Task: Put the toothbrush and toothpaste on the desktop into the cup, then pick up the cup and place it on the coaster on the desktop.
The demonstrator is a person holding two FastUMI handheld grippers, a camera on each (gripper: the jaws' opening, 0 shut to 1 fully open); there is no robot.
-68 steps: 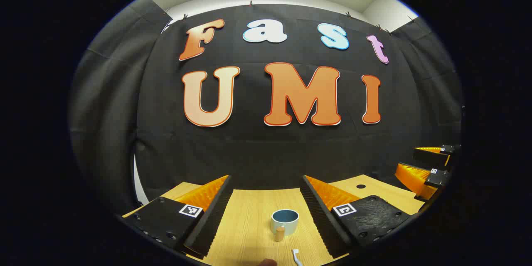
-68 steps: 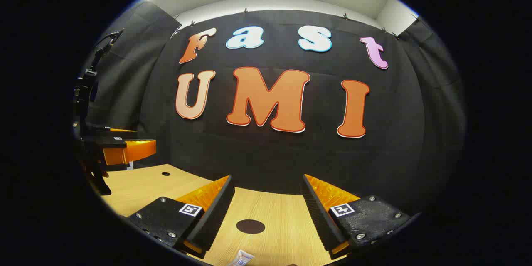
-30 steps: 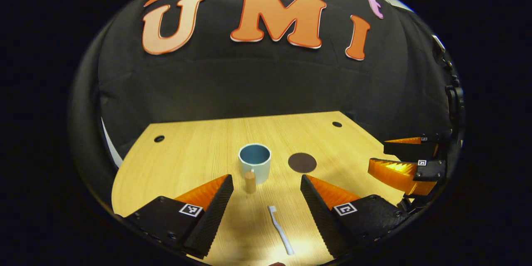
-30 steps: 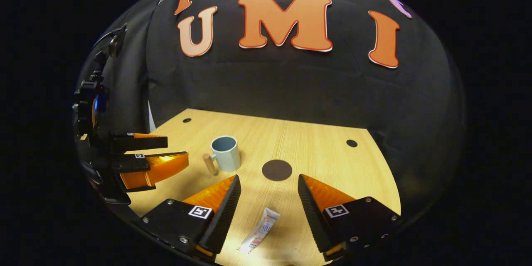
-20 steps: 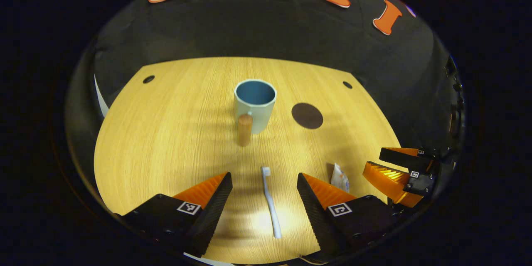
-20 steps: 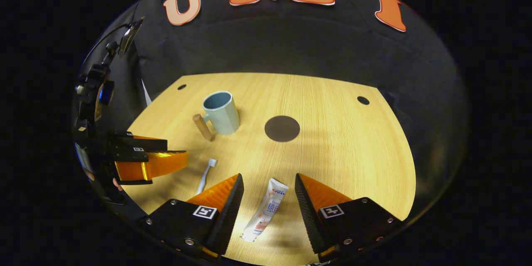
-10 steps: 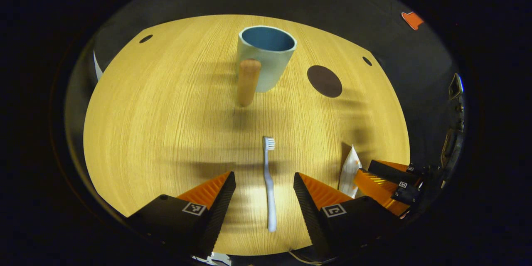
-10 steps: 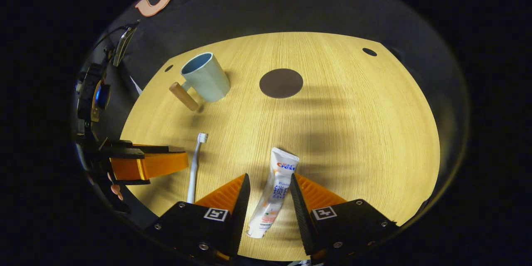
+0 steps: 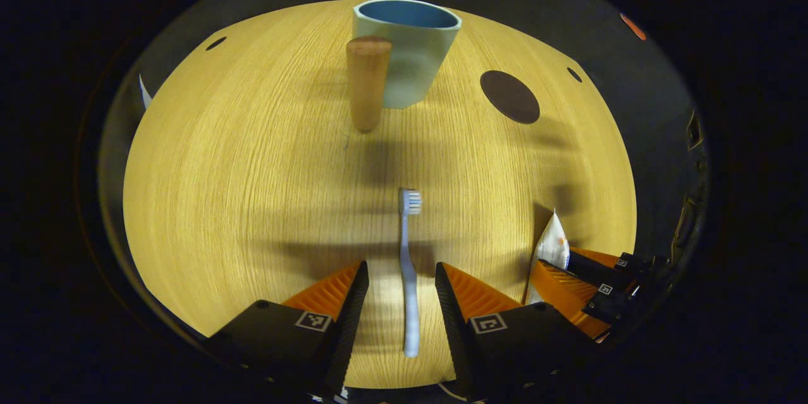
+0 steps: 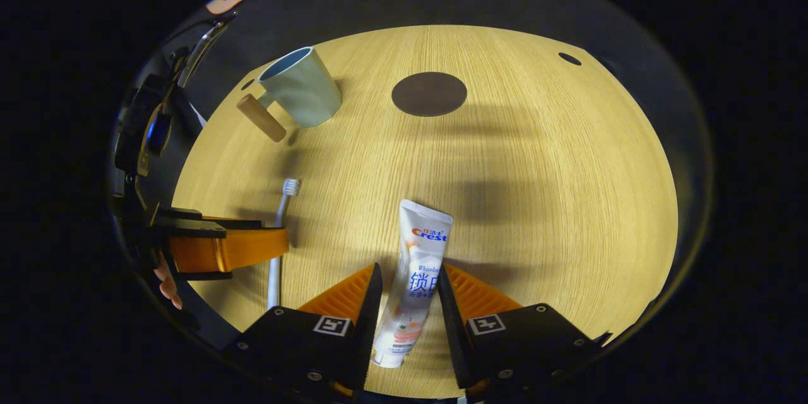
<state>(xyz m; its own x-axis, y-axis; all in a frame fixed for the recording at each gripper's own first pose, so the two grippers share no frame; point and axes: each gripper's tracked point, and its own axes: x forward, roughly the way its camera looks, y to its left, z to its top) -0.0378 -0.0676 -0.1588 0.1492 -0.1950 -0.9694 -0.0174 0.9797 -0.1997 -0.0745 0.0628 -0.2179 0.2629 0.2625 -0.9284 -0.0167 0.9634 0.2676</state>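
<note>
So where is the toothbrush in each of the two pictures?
Left gripper view: the toothbrush lies low in the middle, between this gripper's own two fingers, bristles pointing toward the cup.
Right gripper view: the toothbrush lies at the lower left, partly behind the other gripper.
Shared landmark: the dark round coaster, on the desk beside the cup.

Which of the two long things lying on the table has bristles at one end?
The toothbrush, the thin stick lying between the left gripper's fingers, bristled head toward the cup. The toothpaste is a flat printed tube, wider, with no bristles.
</note>
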